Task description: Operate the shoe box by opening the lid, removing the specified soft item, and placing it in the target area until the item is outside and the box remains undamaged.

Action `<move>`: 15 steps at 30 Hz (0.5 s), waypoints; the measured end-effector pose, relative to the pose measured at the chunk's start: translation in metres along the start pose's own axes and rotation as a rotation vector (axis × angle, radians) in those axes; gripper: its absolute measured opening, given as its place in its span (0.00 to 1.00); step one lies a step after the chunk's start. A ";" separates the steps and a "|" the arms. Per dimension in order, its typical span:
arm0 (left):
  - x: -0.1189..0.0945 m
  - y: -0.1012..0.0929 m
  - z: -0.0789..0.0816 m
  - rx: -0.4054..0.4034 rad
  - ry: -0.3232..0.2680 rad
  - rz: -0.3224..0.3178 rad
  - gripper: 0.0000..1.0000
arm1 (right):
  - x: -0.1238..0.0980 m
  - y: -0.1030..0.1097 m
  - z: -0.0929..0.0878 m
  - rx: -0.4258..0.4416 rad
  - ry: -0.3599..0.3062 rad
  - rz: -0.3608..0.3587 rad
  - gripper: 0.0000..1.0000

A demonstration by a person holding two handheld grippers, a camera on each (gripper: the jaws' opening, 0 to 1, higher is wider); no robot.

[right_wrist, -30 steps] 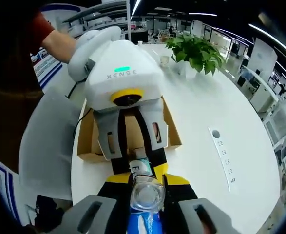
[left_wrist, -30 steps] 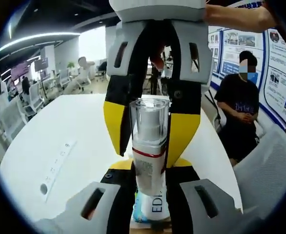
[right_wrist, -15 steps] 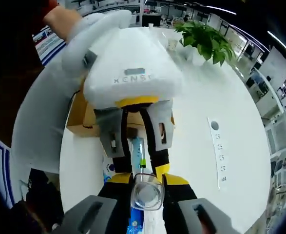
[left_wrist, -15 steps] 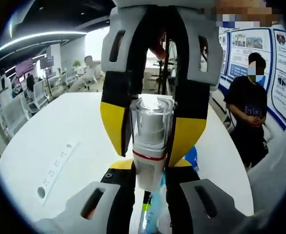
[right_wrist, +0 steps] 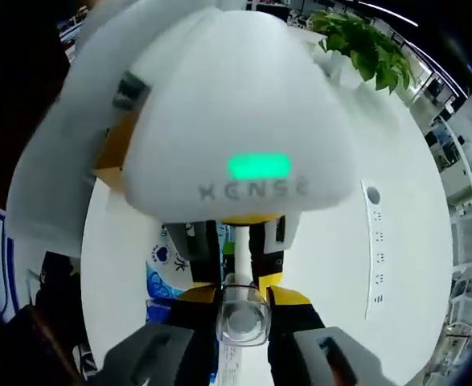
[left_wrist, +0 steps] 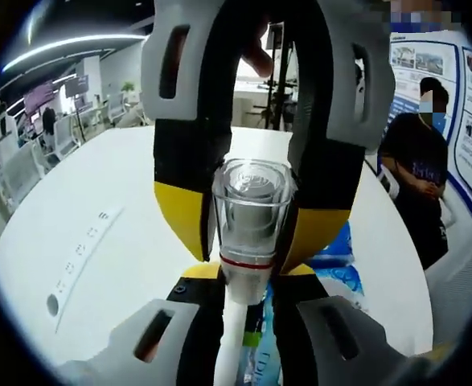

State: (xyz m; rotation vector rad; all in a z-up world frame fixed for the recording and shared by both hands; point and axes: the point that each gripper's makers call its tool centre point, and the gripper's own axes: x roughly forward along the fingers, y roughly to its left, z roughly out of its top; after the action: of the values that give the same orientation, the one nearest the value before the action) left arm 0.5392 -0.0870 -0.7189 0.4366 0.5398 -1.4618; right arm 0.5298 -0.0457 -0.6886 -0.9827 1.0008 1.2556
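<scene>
two grippers meet on one clear-capped bottle (left_wrist: 252,221). the left gripper (left_wrist: 244,342) clamps the bottle's white lower body between its jaws, and the right gripper (left_wrist: 252,233) pinches the bottle's cap end with its yellow pads from the opposite side. in the right gripper view that gripper (right_wrist: 242,310) is closed on the cap (right_wrist: 241,312), with the left gripper's white housing (right_wrist: 236,129) just beyond the bottle. under the bottle lies a blue-printed packet (left_wrist: 340,269) on the white table (left_wrist: 99,225). beyond the bottle, brown cardboard (right_wrist: 113,143) peeks past the housing; a potted plant (right_wrist: 364,44) stands far across the table.
</scene>
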 end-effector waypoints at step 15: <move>0.015 -0.001 -0.010 -0.007 0.042 0.007 0.20 | 0.016 -0.004 -0.015 -0.061 0.057 0.010 0.18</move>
State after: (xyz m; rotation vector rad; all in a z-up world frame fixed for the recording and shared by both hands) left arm 0.5382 -0.0934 -0.7353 0.4637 0.5761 -1.4460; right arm 0.5340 -0.0560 -0.7079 -1.0667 1.0182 1.2787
